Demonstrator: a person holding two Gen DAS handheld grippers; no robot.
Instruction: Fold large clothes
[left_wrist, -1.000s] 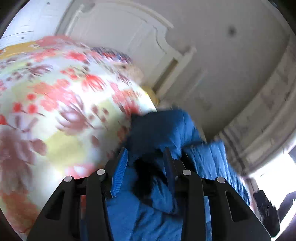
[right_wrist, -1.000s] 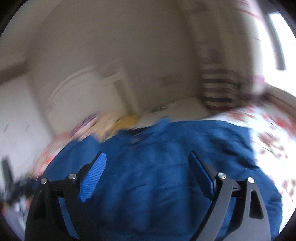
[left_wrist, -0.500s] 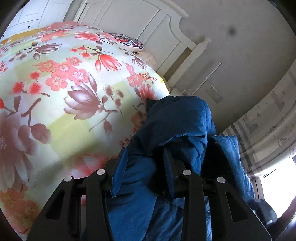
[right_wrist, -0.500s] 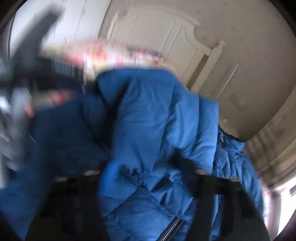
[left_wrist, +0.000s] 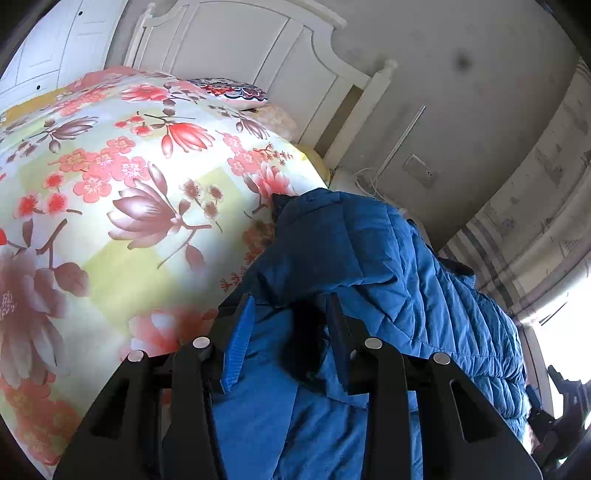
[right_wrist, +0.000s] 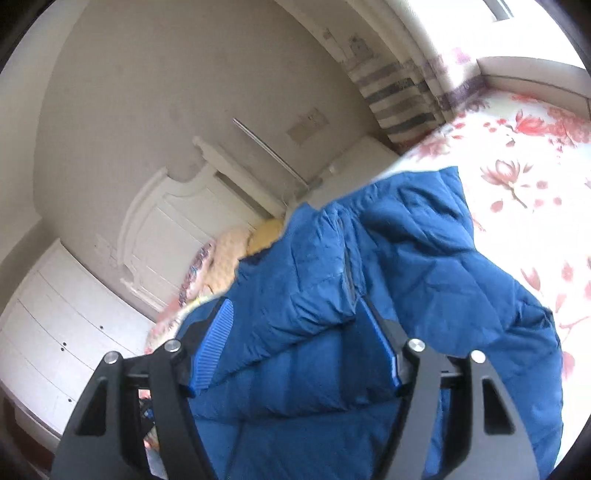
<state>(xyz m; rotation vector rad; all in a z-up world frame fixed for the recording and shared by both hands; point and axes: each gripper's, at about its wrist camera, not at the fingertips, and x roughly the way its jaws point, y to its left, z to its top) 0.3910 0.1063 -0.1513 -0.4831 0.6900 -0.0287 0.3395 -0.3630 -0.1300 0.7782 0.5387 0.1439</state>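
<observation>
White headboard (left_wrist: 236, 40) and grey wall stand behind a bed (left_wrist: 110, 206) covered in a floral sheet; a drawer unit (right_wrist: 55, 332) shows at the left of the right wrist view. On the bed lies the jacket (left_wrist: 369, 258), a blue quilted one, bunched near the bed's edge on the curtain side.

Left gripper (left_wrist: 290, 332) has a thick fold of jacket between its fingers, which stand fairly close together and appear clamped on the cloth, though padding hides the contact. Right gripper (right_wrist: 297, 343) has its fingers spread wider, with a puffy fold of the jacket (right_wrist: 406, 258) filling the gap; whether it pinches the cloth or merely straddles it, I cannot tell.

As for progress, the jacket looks partly doubled over: one layer is lifted and draped across another, and a zipper line runs down the raised part. No flat, squared packet shows yet. My judgement is that the fold is in its early or middle stage; the lifted layer has yet to be laid down and smoothed, and further folds probably remain.
</observation>
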